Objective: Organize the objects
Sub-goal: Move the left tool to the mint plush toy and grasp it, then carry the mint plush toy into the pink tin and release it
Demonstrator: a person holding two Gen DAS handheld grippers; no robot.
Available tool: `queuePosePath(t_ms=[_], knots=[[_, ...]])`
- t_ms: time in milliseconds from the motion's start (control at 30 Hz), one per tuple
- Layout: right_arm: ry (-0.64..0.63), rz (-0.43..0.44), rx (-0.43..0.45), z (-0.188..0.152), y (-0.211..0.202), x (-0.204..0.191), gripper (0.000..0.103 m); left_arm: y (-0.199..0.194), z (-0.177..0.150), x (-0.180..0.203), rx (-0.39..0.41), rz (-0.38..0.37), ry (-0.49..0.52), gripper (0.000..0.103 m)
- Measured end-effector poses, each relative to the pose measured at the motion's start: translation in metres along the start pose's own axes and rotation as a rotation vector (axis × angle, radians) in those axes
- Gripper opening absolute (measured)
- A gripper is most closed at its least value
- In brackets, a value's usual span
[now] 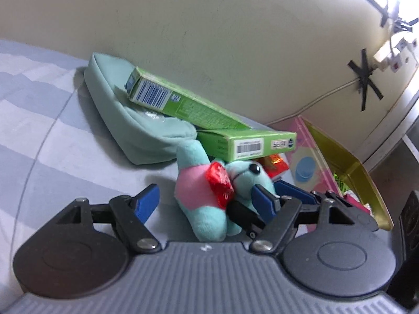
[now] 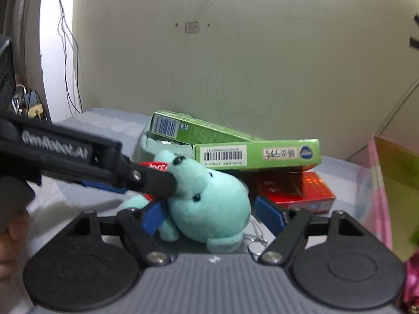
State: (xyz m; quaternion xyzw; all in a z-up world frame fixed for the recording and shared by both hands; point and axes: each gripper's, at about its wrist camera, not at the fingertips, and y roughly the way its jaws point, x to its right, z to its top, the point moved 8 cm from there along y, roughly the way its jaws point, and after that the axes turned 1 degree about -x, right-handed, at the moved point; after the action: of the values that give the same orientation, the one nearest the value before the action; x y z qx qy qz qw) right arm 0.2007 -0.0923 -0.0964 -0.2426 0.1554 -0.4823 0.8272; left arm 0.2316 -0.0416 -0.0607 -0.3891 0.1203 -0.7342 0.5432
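A teal and pink plush toy (image 1: 207,196) lies on a blue striped bed (image 1: 39,130), in front of two green boxes (image 1: 246,144) stacked against a pale wall. A teal pouch (image 1: 117,120) sits under the upper box and a red box (image 2: 296,191) under the lower one. The left gripper (image 1: 207,201) has its jaws apart with the toy's body between them; whether the pads press on it cannot be told. The right gripper (image 2: 209,214) has its jaws apart around the toy's head, the left pad touching it, the right pad just clear. A pink and gold box (image 1: 340,162) stands open at the right.
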Motion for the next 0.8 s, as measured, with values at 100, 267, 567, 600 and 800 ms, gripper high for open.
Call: queuePosePath(t_ms=[100, 267, 567, 600, 800], knots=[[0.094, 0.052, -0.012, -0.001, 0.009, 0.011, 0.081, 0.01, -0.001, -0.013, 0.007, -0.049, -0.042, 0.079], [0.234, 0.188, -0.04, -0.011, 0.014, 0.024, 0.062, 0.013, -0.002, -0.018, -0.011, -0.152, -0.113, 0.063], [0.089, 0.103, -0.059, -0.048, -0.027, -0.015, 0.054, -0.035, -0.048, 0.006, -0.048, -0.069, 0.026, 0.054], [0.077, 0.098, -0.055, -0.054, -0.036, -0.018, 0.054, -0.043, -0.054, 0.009, -0.046, -0.06, 0.048, 0.054], [0.113, 0.071, -0.001, -0.071, -0.083, -0.02, 0.052, -0.076, -0.077, 0.042, -0.042, -0.085, 0.128, 0.054]])
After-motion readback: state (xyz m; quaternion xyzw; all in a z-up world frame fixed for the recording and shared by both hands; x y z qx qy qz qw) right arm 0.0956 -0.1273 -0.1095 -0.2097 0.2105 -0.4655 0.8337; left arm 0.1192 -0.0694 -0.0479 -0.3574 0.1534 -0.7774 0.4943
